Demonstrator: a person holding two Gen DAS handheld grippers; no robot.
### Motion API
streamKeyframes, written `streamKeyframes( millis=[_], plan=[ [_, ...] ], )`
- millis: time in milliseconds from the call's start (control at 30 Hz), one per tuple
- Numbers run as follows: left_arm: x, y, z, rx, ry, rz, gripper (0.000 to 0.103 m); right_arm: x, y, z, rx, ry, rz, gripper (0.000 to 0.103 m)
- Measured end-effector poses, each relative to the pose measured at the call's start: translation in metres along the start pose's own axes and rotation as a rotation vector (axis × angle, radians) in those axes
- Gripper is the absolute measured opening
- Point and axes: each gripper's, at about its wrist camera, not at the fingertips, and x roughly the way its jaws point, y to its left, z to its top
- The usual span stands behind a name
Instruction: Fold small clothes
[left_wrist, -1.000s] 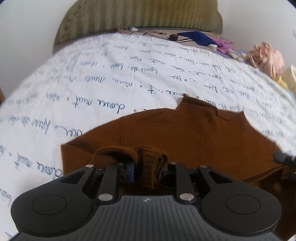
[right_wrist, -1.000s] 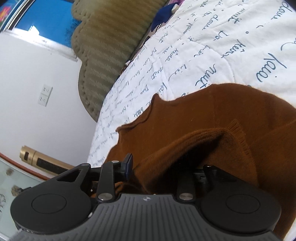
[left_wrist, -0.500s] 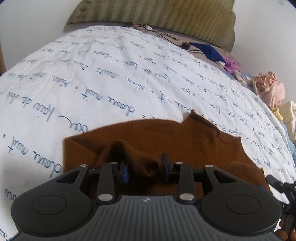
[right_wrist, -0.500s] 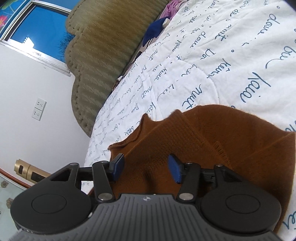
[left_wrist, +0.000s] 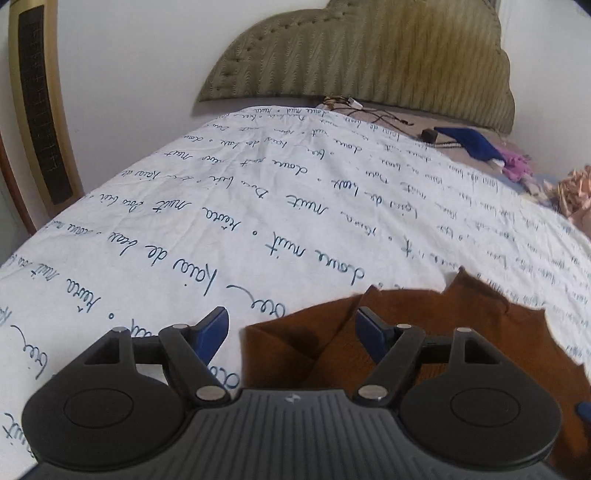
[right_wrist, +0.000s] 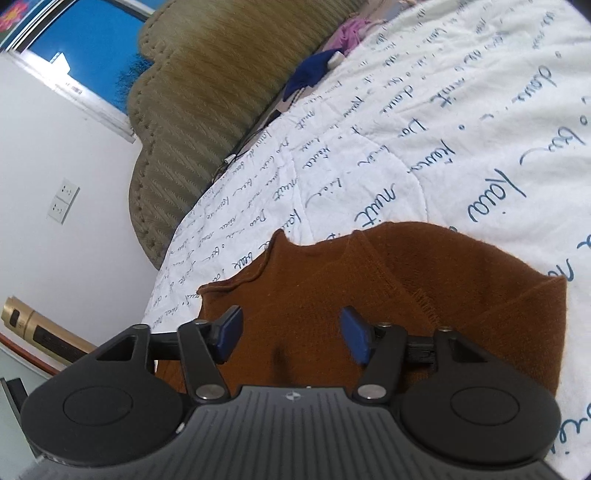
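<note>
A small brown knitted sweater lies flat on the white bedspread with blue handwriting. Its sleeve is folded in across the body. My left gripper is open and empty, just above the sweater's left edge. In the right wrist view the sweater fills the middle. Its neckline points toward the headboard. My right gripper is open and empty, hovering over the sweater's body.
An olive padded headboard stands at the bed's far end. A dark blue cloth, purple cloth and a pink bundle lie at the far right. Cables lie near the headboard. A gold-framed panel stands left.
Both grippers have opened and let go of the folded brown sleeves, which now lie flat on the sweater. Both have pulled back, the left one shifting to the sweater's left edge.
</note>
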Motion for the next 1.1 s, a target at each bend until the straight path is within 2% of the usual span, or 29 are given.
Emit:
streamKeyframes(
  millis=[167, 267, 333, 433, 467, 567, 700, 900, 1100],
  plan=[
    [0.0, -0.003, -0.006, 0.077, 0.001, -0.059, 0.075, -0.01, 0.011, -0.004, -0.069, -0.012, -0.014, 0.067],
    [-0.002, -0.008, -0.012, 0.121, -0.007, -0.05, 0.075, -0.017, 0.016, -0.006, -0.1, -0.017, -0.018, 0.07],
    [-0.006, -0.016, -0.021, 0.188, -0.03, -0.03, 0.075, -0.02, 0.02, -0.011, -0.139, -0.013, -0.025, 0.075],
    [-0.004, -0.033, -0.039, 0.316, -0.055, 0.06, 0.075, -0.018, 0.027, -0.019, -0.237, 0.018, -0.056, 0.086],
    [-0.001, -0.036, -0.044, 0.339, -0.054, 0.083, 0.075, -0.015, 0.028, -0.022, -0.276, 0.027, -0.086, 0.086],
    [0.004, -0.036, -0.054, 0.318, -0.034, 0.09, 0.075, -0.013, 0.036, -0.031, -0.379, 0.012, -0.181, 0.086],
    [0.005, -0.035, -0.059, 0.293, -0.043, 0.101, 0.075, -0.015, 0.046, -0.043, -0.466, 0.004, -0.208, 0.095],
    [0.007, -0.035, -0.067, 0.281, -0.064, 0.117, 0.078, -0.007, 0.049, -0.066, -0.589, -0.023, -0.282, 0.103],
    [0.009, -0.032, -0.073, 0.26, -0.097, 0.126, 0.086, 0.003, 0.052, -0.086, -0.716, -0.068, -0.346, 0.103]
  ],
)
